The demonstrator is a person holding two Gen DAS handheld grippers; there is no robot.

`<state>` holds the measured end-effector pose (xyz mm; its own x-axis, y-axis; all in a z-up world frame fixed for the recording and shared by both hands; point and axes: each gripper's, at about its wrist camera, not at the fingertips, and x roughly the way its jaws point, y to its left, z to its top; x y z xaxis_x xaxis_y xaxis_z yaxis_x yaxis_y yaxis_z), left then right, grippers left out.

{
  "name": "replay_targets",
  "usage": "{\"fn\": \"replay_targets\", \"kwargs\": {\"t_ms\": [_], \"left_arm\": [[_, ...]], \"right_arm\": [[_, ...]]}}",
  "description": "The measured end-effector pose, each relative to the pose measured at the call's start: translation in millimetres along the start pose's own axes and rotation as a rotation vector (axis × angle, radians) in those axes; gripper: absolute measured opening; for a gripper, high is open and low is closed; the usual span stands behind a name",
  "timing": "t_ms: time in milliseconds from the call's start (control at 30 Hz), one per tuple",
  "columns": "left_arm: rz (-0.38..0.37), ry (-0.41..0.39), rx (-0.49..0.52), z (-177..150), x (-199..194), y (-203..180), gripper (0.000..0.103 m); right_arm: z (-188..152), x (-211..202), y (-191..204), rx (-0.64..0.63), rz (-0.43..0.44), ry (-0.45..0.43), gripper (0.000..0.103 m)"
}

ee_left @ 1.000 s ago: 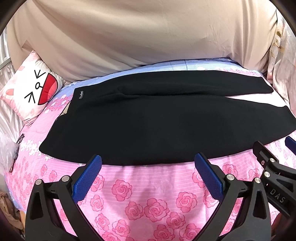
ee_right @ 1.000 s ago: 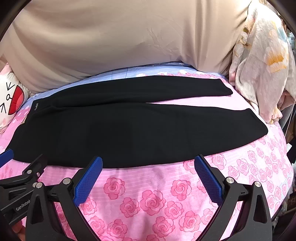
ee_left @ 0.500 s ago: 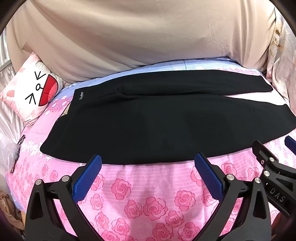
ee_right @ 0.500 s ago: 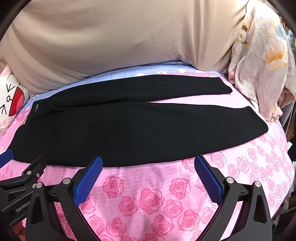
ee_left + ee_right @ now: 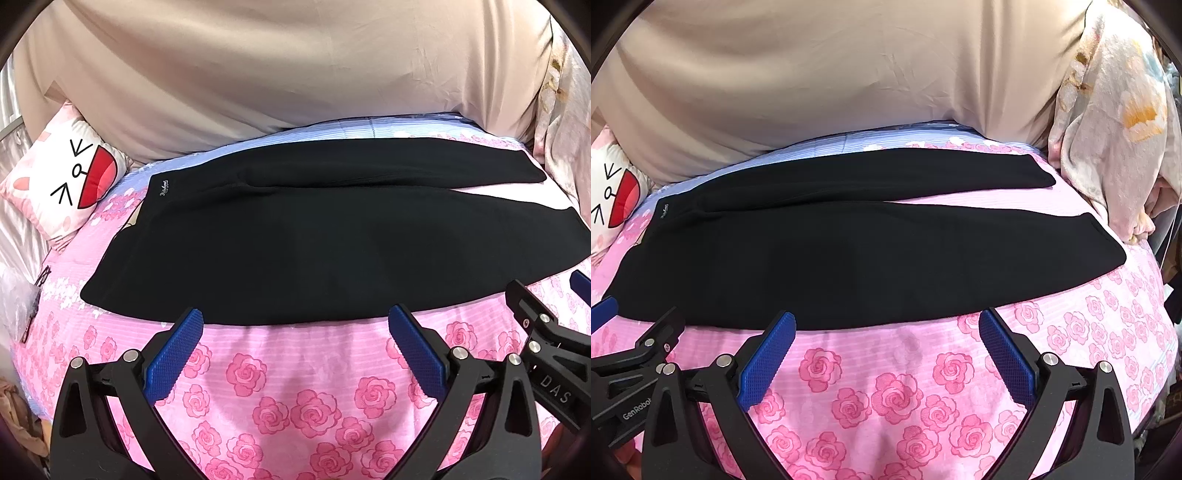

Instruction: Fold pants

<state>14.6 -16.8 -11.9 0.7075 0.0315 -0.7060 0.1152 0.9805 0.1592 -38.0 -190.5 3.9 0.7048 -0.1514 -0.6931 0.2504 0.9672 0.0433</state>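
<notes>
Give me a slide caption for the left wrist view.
Open left gripper poised at near edge of black pants laid flat on rose-print bedspread.

A pink rose-print sheet (image 5: 280, 391) covers the bed; a cartoon-face pillow (image 5: 70, 181) lies at ten o'clock, a floral blanket (image 5: 1115, 122) at two o'clock, beige fabric (image 5: 288, 66) at twelve.
</notes>
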Motion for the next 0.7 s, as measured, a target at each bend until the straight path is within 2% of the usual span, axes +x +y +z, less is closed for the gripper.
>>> {"fn": "replay_targets", "kwargs": {"t_ms": [700], "left_arm": [[-0.008, 0.013, -0.014, 13, 16, 5, 0.098]], "right_arm": [[16, 18, 3, 0.016, -0.001, 0.056, 0.098]]}}
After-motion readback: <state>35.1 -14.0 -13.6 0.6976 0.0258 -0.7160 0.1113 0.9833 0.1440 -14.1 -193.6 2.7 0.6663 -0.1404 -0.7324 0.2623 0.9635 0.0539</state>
